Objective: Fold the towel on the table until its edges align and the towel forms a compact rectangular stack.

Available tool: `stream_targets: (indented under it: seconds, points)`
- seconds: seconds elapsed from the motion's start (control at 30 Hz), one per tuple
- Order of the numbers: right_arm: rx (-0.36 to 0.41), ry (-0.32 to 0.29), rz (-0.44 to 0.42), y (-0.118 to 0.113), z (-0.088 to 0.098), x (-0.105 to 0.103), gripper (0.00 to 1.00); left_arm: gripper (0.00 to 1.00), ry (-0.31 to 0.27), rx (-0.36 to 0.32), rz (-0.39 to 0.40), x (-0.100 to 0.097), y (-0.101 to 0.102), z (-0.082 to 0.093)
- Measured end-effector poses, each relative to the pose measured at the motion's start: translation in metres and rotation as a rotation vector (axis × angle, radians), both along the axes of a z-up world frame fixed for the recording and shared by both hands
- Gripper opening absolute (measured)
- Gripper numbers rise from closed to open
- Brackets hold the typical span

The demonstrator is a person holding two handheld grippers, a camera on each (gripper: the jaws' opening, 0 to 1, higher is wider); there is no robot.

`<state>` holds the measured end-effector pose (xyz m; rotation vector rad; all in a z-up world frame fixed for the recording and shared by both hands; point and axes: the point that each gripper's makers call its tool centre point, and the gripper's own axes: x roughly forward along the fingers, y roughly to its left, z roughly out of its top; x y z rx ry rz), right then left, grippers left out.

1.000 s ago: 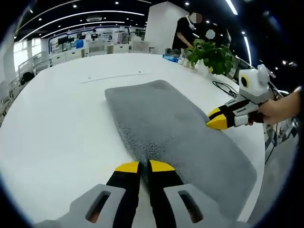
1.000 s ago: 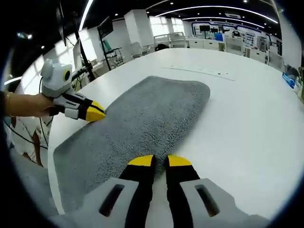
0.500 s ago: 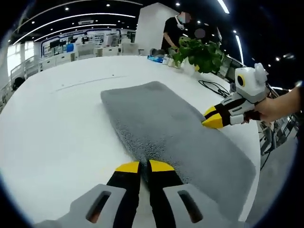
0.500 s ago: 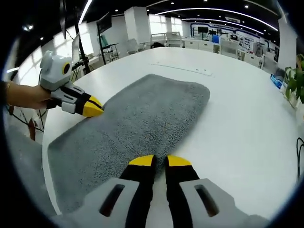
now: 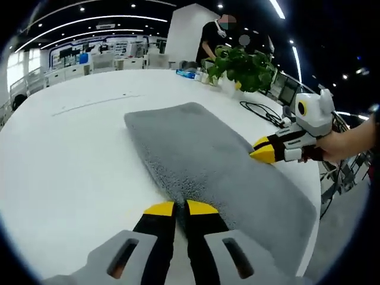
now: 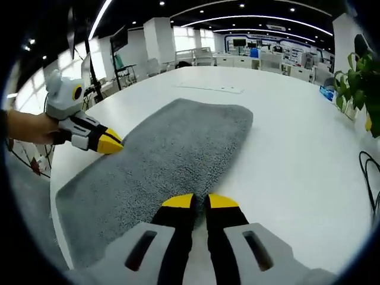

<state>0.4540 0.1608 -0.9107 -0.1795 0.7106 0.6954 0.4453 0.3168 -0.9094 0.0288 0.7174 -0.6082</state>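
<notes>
A grey towel [image 5: 202, 154] lies flat and lengthwise on the white table [image 5: 71, 154]. My left gripper [image 5: 181, 208] has its yellow-tipped jaws pressed together over the towel's near long edge. The right gripper [image 5: 263, 155], held by a hand, meets the opposite long edge with its tips together. From the right gripper view the same towel [image 6: 172, 142] stretches away, my right gripper [image 6: 200, 200] is shut on its near edge, and the left gripper [image 6: 110, 144] pinches the far edge.
A potted plant [image 5: 243, 65] and a black cable [image 5: 261, 113] sit near the table's edge beyond the towel, also seen as the plant [image 6: 356, 77] and the cable [image 6: 371, 178]. A person [image 5: 217, 35] stands behind the plant. Bare table [image 6: 297, 148] lies beside the towel.
Both views have swung a little, bringing the plant and the cable further into sight. The towel lies as before and both grippers stay at its long edges.
</notes>
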Motion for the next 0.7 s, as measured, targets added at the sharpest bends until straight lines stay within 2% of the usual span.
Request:
stream_targets:
  seconds: [0.03, 0.13, 0.23, 0.4, 0.5, 0.6, 0.7]
  points:
    - [-0.02, -0.012, 0.028, 0.001, 0.001, 0.001, 0.05, 0.07, -0.003, -0.001, 0.004, 0.0, 0.001, 0.0]
    - [-0.014, -0.005, 0.026, 0.001, 0.003, 0.001, 0.07, 0.11, -0.016, 0.009, 0.021, -0.001, 0.005, 0.005]
    - [-0.004, -0.014, 0.029, -0.001, 0.008, -0.002, 0.11, 0.18, -0.017, -0.046, 0.078, -0.001, 0.008, 0.016]
    - [0.01, -0.017, 0.064, 0.0, 0.016, -0.012, 0.19, 0.25, -0.05, -0.053, 0.054, -0.007, 0.005, 0.034]
    - [0.007, -0.031, 0.108, 0.001, 0.025, -0.02, 0.21, 0.25, -0.057, -0.039, -0.013, -0.017, 0.0, 0.041]
    - [-0.01, -0.046, 0.136, 0.001, 0.03, -0.024, 0.21, 0.28, -0.085, 0.042, -0.111, -0.033, -0.002, 0.044]
    - [-0.008, -0.047, 0.158, 0.003, 0.034, -0.03, 0.23, 0.31, -0.096, 0.08, -0.175, -0.047, -0.006, 0.045]
